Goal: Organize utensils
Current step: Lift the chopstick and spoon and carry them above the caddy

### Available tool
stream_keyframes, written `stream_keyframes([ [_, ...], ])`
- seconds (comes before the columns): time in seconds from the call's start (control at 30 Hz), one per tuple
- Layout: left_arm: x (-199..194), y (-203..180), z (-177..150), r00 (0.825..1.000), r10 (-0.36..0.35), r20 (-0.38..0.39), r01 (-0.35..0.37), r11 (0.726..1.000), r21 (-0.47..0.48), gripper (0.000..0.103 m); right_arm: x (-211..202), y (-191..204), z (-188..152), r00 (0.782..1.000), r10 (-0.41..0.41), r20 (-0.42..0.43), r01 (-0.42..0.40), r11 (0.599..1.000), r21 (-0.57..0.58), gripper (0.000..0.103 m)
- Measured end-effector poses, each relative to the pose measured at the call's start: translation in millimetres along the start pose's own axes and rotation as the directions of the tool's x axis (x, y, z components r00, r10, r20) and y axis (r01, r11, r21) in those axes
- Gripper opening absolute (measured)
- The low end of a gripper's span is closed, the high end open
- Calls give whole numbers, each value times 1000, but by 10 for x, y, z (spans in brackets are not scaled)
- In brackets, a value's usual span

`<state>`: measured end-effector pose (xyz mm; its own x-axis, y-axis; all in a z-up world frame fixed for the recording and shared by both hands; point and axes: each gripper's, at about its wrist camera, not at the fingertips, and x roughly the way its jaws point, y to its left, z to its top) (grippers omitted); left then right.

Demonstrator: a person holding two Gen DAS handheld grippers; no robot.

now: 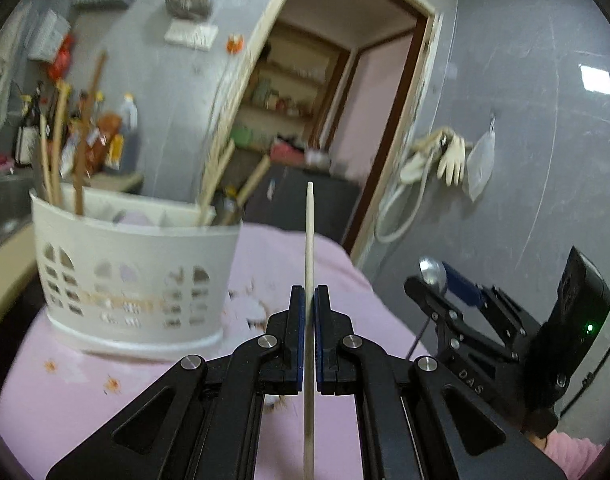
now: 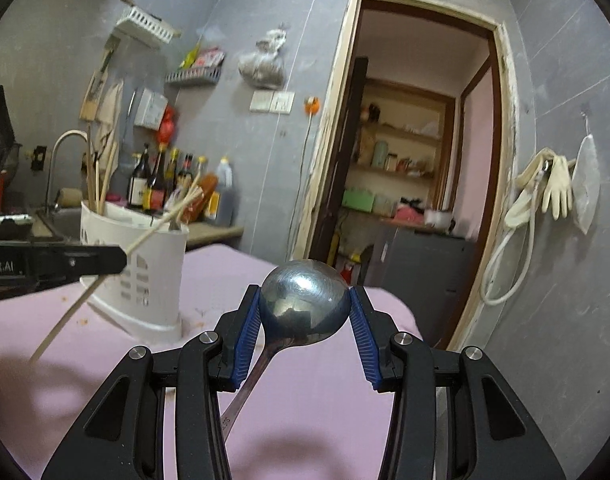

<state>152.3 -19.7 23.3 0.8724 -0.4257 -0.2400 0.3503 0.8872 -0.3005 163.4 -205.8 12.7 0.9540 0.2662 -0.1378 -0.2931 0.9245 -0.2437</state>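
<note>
My left gripper (image 1: pixel 309 300) is shut on a pale wooden chopstick (image 1: pixel 309 240) that stands upright between its pads, right of the white perforated utensil holder (image 1: pixel 133 276). The holder stands on the pink tablecloth and has several wooden chopsticks (image 1: pixel 57 152) in it. My right gripper (image 2: pixel 305 300) is shut on the bowl of a metal spoon (image 2: pixel 305 308), whose handle hangs down to the left. In the right wrist view the left gripper (image 2: pixel 117 258) and its chopstick (image 2: pixel 65 320) are at the left, in front of the holder (image 2: pixel 145 264).
The pink tablecloth (image 2: pixel 325 392) covers the table. A sink with a tap (image 2: pixel 61 148) and several sauce bottles (image 2: pixel 157 184) stand behind the holder. A doorway (image 2: pixel 417 140) opens at the back; gloves (image 2: pixel 559 186) hang on the right wall.
</note>
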Motion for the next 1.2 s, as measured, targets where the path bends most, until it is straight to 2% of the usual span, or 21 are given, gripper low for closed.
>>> stream_keyframes([
  [0.07,-139,-5,38,998,13,63,-14,1000,21,2,-10,19,64,1000,-1,22,1,1000,-2,42],
  [0.3,-327,39,215,987,9,158,-12,1000,16,2,-46,82,351,994,6,108,-5,1000,-8,42],
  [0.47,-516,149,386,970,35,240,-39,999,14,2,-44,176,584,984,19,176,-15,1000,-23,42],
  [0.8,-819,476,880,918,110,381,-121,993,4,2,168,327,1144,955,56,291,-70,997,39,42],
  [0.9,-863,655,1004,902,146,405,-151,988,-21,2,279,400,1271,948,73,310,-95,994,54,42],
  [1.03,-885,966,1162,871,218,440,-206,976,-75,2,442,522,1384,938,89,336,-120,990,72,42],
  [1.17,-842,1269,1196,845,262,466,-220,965,-143,2,626,657,1378,937,82,339,-111,991,69,42],
  [1.2,-813,1333,1185,844,266,466,-214,963,-162,2,674,694,1361,939,76,335,-103,993,64,42],
])
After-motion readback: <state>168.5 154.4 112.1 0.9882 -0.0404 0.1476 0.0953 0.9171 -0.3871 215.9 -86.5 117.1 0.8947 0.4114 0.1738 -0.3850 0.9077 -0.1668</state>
